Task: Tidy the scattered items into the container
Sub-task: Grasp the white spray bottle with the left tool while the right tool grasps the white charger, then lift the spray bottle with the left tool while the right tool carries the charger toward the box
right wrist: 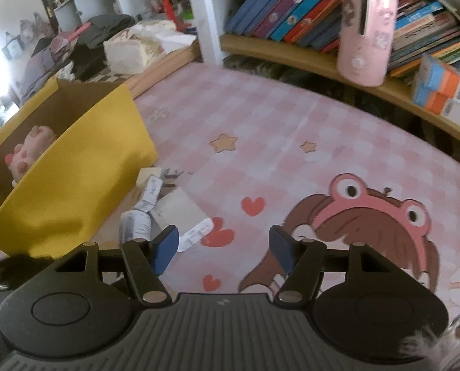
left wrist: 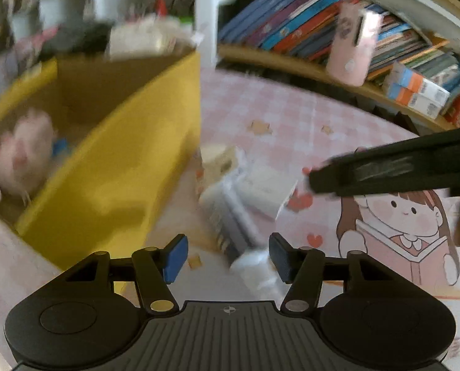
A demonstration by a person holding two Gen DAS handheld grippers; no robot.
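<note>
Left claw is down over the clutter now, pointing steeply at the pink checked tabletop. A white bottle lies between its blue pads, hard up against the right-hand one and clear of the left, so I read it as bracketed, not yet gripped. The view is smeared with motion, mind you.

Right claw hangs half open with nothing in it, only printed hearts and a cartoon frog-hat figure beneath. Its left pad sits just right of the pile.

The step in hand, I judge: picking the next item off the heap for the box. That heap lies at the near-right foot of the yellow box: the bottle, a small printed carton, a flat white packet, and another pale carton behind. They touch and overlap.

Next move calls for the left claw to finish squeezing on the bottle squarely, lift it without dragging its neighbours, then swing left over the box's tall wall.

Inside the box: 1 pink plush toy against the far-left side, with something blue beside it in the left view, too blurred to name. The brown floor looks largely bare.

Beyond, a bookshelf holds 1 pink cylindrical holder.
</note>
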